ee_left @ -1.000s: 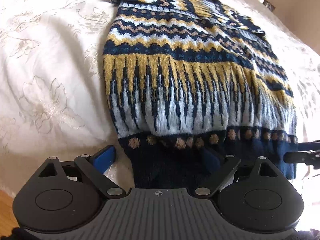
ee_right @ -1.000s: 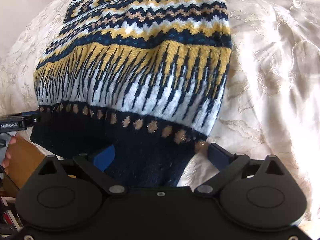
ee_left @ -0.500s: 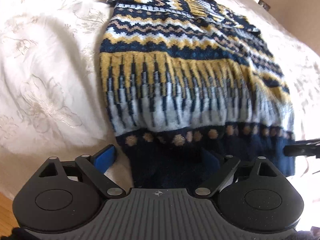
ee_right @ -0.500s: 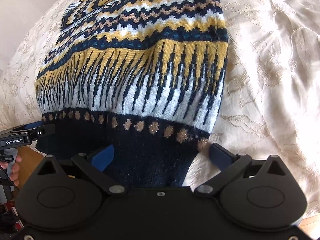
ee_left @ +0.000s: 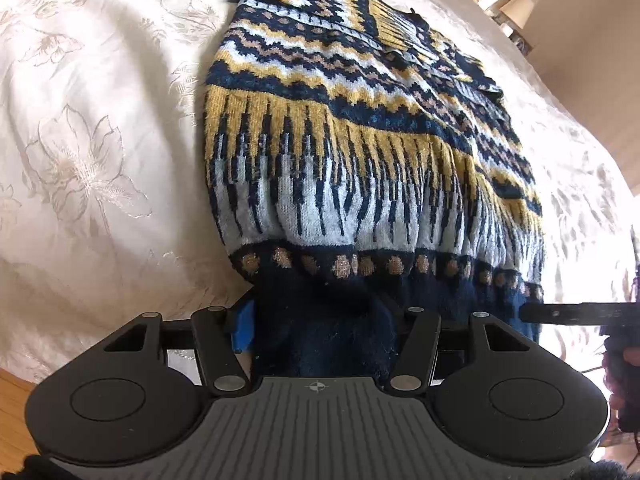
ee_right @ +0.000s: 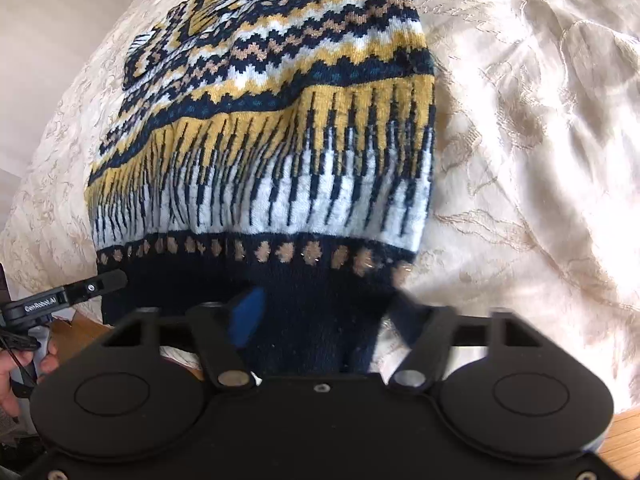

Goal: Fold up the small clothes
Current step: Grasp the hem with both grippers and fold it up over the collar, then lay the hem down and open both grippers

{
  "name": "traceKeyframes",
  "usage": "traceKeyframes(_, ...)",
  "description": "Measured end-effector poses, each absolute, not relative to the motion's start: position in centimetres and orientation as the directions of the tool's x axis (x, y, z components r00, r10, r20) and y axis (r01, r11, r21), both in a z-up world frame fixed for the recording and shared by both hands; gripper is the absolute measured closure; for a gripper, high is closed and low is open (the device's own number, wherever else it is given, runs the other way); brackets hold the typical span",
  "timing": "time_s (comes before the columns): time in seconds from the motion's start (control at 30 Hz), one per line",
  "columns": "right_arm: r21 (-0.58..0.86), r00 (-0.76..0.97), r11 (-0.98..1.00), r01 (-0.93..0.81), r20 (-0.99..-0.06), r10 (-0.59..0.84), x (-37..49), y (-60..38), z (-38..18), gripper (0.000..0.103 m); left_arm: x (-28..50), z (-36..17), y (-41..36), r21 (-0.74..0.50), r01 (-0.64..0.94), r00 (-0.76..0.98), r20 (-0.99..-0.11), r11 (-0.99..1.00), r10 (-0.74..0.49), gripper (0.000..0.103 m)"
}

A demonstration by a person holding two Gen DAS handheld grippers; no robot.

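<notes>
A knitted sweater in navy, yellow and white bands lies flat on the bed, its dark navy hem nearest me. My left gripper straddles the hem's left part. Its jaws are closing, the hem is bunched between them, and the blue pad touches the knit. My right gripper sits on the hem's right corner. Its jaws are closing too, blurred, with navy hem gathered between them. Each gripper's tip shows at the edge of the other's view.
A cream embroidered bedspread surrounds the sweater. Wooden floor shows past the bed's near edge. A lamp stands at the far right. A person's hand holds the left gripper's handle.
Both pairs of jaws have narrowed from wide apart onto the navy hem, which now bunches between them. The hands have hardly shifted.
</notes>
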State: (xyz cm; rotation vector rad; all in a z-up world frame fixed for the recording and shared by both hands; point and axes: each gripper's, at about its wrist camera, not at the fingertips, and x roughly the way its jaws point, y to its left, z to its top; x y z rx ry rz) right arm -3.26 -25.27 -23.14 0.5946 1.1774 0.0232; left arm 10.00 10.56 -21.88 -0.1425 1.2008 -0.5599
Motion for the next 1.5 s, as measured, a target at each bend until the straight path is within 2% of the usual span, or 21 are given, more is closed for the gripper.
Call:
traceKeyframes(0.03,0.436,0.396,0.851,0.293,-0.865,0.307,-3.3,-25.4,-23.1,0.061,10.1,-21.9,10.7,-0.4,0.336,0.238,-0.839,0.852,-0.488,0.048)
traceKeyframes(0.07,0.439,0.392,0.847,0.299,-0.866,0.31,-3.3,-25.6,-23.1,0.09,10.2,-21.8,10.8,-0.411,0.333,0.228,-0.838,0.848,-0.496,0.056)
traceKeyframes(0.1,0.453,0.389,0.837,0.308,-0.862,0.324,-3.5,-26.0,-23.1,0.09,10.3,-21.8,11.0,-0.415,0.321,0.223,-0.841,0.852,-0.493,0.081)
traceKeyframes(0.13,0.462,0.391,0.83,0.312,-0.859,0.331,-3.6,-26.1,-23.0,0.09,10.2,-21.7,11.2,-0.413,0.305,0.223,-0.845,0.858,-0.486,0.091)
traceKeyframes(0.43,0.573,0.518,0.767,0.289,-0.767,0.378,-5.2,-27.8,-18.6,0.091,9.2,-16.8,11.6,-0.449,0.284,0.318,-0.79,0.847,-0.525,0.092)
traceKeyframes(0.67,0.654,0.64,0.697,0.294,-0.676,0.364,-3.3,-30.1,-14.4,0.091,12.6,-11.9,11.4,-0.511,0.272,0.388,-0.717,0.815,-0.579,0.092)
traceKeyframes(0.87,0.701,0.716,0.63,0.335,-0.624,0.314,2.1,-32.9,-12.6,0.091,18.8,-9.4,10.8,-0.55,0.253,0.452,-0.66,0.796,-0.6,0.092)
traceKeyframes(1.07,0.694,0.733,0.606,0.388,-0.631,0.253,9.5,-35.3,-12.5,0.091,27.0,-8.4,9.7,-0.534,0.266,0.505,-0.632,0.803,-0.588,0.092)
traceKeyframes(1.23,0.647,0.699,0.631,0.429,-0.68,0.222,15.6,-36.0,-13.6,0.091,32.0,-9.0,8.2,-0.469,0.339,0.476,-0.662,0.815,-0.579,0.092)
traceKeyframes(1.27,0.637,0.686,0.632,0.441,-0.693,0.221,16.4,-36.0,-13.9,0.09,32.5,-9.4,7.9,-0.448,0.366,0.451,-0.681,0.816,-0.577,0.087)
traceKeyframes(1.37,0.566,0.628,0.68,0.467,-0.753,0.195,18.1,-35.8,-14.8,0.081,33.2,-11.2,6.9,-0.371,0.441,0.379,-0.749,0.818,-0.544,0.061)
traceKeyframes(1.4,0.541,0.613,0.7,0.467,-0.768,0.185,18.3,-35.7,-15.0,0.08,33.1,-11.9,6.5,-0.339,0.474,0.356,-0.77,0.813,-0.529,0.059)
traceKeyframes(1.47,0.49,0.601,0.743,0.457,-0.785,0.148,18.1,-35.3,-15.1,0.051,32.6,-13.2,5.6,-0.295,0.538,0.3,-0.808,0.79,-0.507,0.059)
traceKeyframes(1.5,0.463,0.603,0.767,0.443,-0.788,0.128,17.8,-35.1,-15.0,0.045,32.3,-13.8,5.4,-0.291,0.558,0.271,-0.821,0.777,-0.502,0.059)
